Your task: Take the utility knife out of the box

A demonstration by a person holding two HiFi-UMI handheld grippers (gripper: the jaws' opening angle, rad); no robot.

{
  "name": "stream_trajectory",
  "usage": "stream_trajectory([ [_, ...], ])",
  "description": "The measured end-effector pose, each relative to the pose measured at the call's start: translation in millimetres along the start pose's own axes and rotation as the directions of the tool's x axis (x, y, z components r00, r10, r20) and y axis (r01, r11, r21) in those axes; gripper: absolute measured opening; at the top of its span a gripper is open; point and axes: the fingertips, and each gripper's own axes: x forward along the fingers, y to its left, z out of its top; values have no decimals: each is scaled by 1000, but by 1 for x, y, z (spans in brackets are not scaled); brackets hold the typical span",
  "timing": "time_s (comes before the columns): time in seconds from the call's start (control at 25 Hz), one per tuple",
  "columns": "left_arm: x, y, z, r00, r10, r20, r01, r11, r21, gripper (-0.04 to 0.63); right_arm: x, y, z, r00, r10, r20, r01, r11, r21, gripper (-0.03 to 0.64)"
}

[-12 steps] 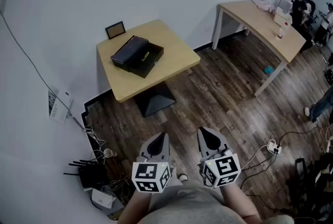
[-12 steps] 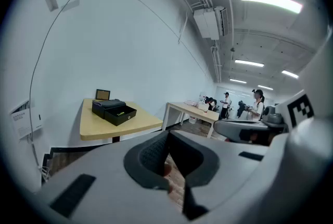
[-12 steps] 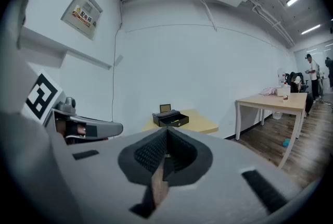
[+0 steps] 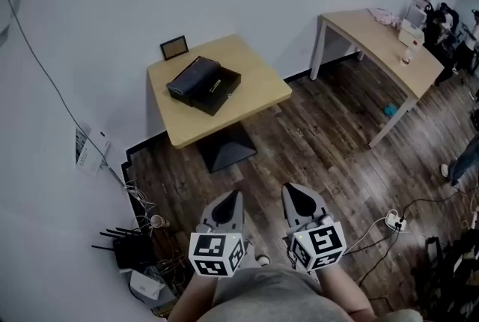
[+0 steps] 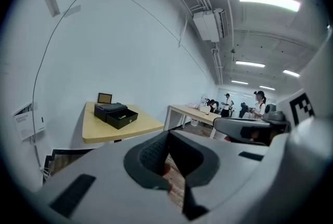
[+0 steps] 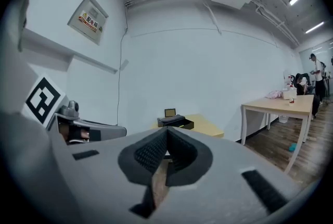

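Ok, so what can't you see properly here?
- Knife: only a tiny yellow-green streak in the box, head view; too small to confirm.
- Frame: head view, its picture too small.
- Far table: things on it too small, every view.
- Wall sign: right gripper view, print too small to read.

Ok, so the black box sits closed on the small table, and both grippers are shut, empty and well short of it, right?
No: the black box is open, not closed; the left gripper view shows its tray uncovered, lid alongside. It does sit on the small table, and the left gripper and right gripper are shut, empty and well short of it.
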Motion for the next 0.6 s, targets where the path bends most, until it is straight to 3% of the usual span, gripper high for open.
stream_trajectory([
  [0.36, 32, 35, 12, 1000, 11, -9, -11, 1000, -12, 3, 50, -3, 10, 999, 44, 18, -45, 998, 51, 0],
  [0.6, 68, 80, 28, 999, 20, -27, -20, 999, -27, 3, 110, -5, 21, 999, 53, -5, -53, 998, 33, 0],
])
